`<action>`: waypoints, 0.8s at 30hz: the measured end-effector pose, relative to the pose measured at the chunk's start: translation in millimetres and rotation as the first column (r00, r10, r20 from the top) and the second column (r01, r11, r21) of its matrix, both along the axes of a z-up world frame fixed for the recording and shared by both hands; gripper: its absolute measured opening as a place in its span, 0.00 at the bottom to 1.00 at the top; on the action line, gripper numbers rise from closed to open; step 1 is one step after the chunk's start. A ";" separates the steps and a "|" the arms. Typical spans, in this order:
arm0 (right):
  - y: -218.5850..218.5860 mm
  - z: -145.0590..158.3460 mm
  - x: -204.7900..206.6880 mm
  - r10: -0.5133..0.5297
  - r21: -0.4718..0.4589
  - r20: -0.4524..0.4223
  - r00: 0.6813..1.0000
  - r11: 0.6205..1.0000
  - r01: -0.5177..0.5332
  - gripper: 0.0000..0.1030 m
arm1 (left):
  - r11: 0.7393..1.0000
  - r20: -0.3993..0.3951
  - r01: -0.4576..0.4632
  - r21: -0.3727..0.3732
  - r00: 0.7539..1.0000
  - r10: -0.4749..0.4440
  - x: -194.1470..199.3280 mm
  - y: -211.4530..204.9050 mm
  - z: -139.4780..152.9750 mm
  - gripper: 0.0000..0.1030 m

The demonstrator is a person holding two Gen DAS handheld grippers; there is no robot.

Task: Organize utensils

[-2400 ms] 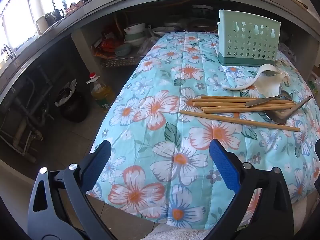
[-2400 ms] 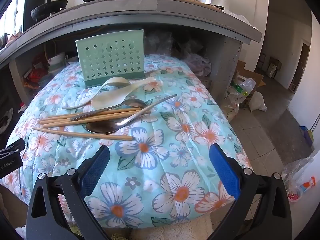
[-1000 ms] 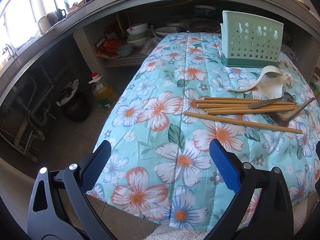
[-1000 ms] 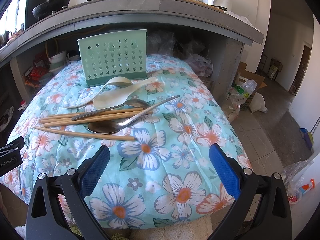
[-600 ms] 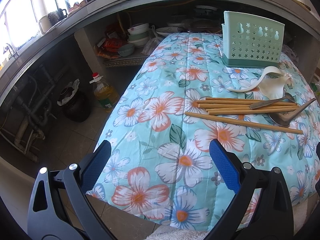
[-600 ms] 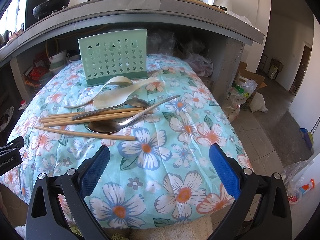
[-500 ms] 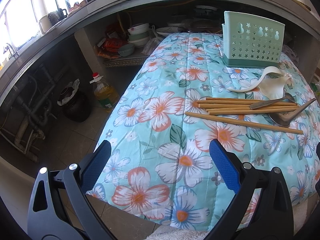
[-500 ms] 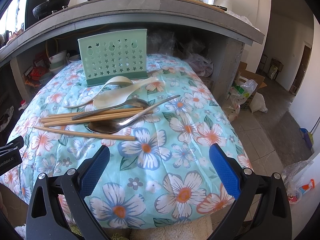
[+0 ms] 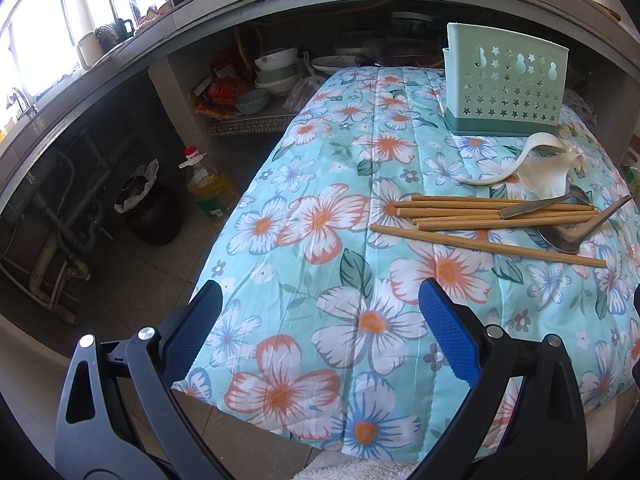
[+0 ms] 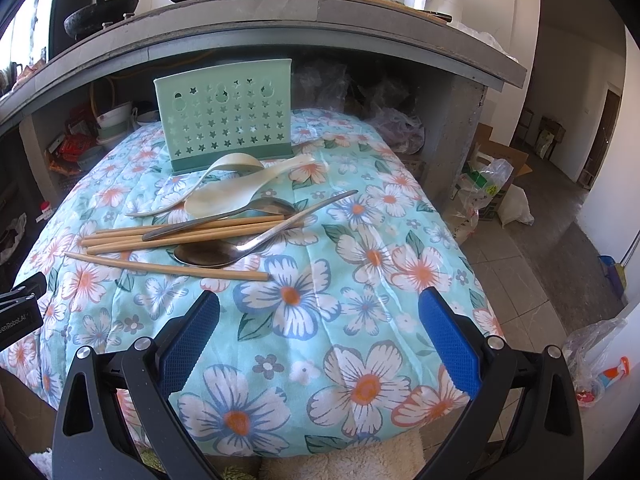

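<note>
Both tools spread wide, empty, short of the utensil pile.
Ahead of the right tool [image 10: 319, 334], crossed wooden chopsticks [image 10: 192, 234] under steel spoons [image 10: 240, 250] may scatter if one is tugged.

Utensil holder [image 10: 225, 124] stands upright at the far end of the cloth-covered table [image 10: 360, 264], under the counter [image 10: 280, 20]. Directly before it lie two ladles [image 10: 224, 196], and nearer the camera the chopsticks [image 10: 180, 234] lie crosswise, with two metal spoons [image 10: 248, 240] resting across them; one chopstick [image 10: 164, 266] lies apart on the near side. Both grippers, left gripper [image 9: 320, 324] and right gripper [image 10: 320, 324], sit at the near edge with jaws spread, the left one left of the pile.
</note>
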State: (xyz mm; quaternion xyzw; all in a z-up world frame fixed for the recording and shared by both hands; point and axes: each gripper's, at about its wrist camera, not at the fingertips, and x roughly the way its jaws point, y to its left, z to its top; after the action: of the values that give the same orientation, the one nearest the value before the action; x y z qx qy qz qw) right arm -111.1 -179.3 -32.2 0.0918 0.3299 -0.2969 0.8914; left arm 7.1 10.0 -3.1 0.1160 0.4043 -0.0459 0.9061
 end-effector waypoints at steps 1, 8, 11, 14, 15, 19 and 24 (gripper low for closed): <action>-0.2 -0.4 -0.9 -0.001 -0.001 0.000 1.000 1.000 0.001 0.94 | 1.000 0.002 0.004 0.002 1.000 -0.004 1.3 5.5 1.2 0.92; -6.0 -1.1 -6.2 -0.015 0.002 0.002 1.000 1.000 0.015 0.94 | 0.996 -0.011 0.085 0.022 0.996 -0.085 -4.8 -7.7 -0.8 0.92; -9.0 -1.8 -8.8 -0.026 0.000 0.006 1.000 1.000 0.026 0.94 | 0.994 -0.020 0.104 0.017 0.994 -0.104 -9.4 -15.9 -1.0 0.92; -12.3 -3.1 -11.3 -0.035 -0.001 0.009 0.999 0.999 0.035 0.94 | 0.991 -0.041 0.132 -0.001 0.990 -0.132 -7.1 -21.7 -2.2 0.92; -13.2 -3.7 -11.8 -0.039 -0.003 0.009 0.999 0.999 0.039 0.94 | 0.990 -0.047 0.144 -0.009 0.988 -0.144 -6.0 -23.1 -2.3 0.92; -17.5 -6.4 -13.3 -0.049 -0.019 0.005 0.999 0.999 0.049 0.94 | 0.982 -0.029 0.181 -0.055 0.983 -0.183 -2.6 -28.3 0.0 0.92; -23.9 -10.2 -12.1 -0.040 -0.039 -0.007 0.999 0.998 0.039 0.94 | 0.945 0.010 0.297 -0.137 0.954 -0.299 1.0 -39.5 5.9 0.92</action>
State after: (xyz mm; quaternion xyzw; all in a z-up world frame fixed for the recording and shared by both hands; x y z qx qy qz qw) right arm -123.1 -203.2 -42.4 0.0800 0.3259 -0.3212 0.8856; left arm 8.2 -29.5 2.7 0.1130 0.3829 -0.2107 0.8923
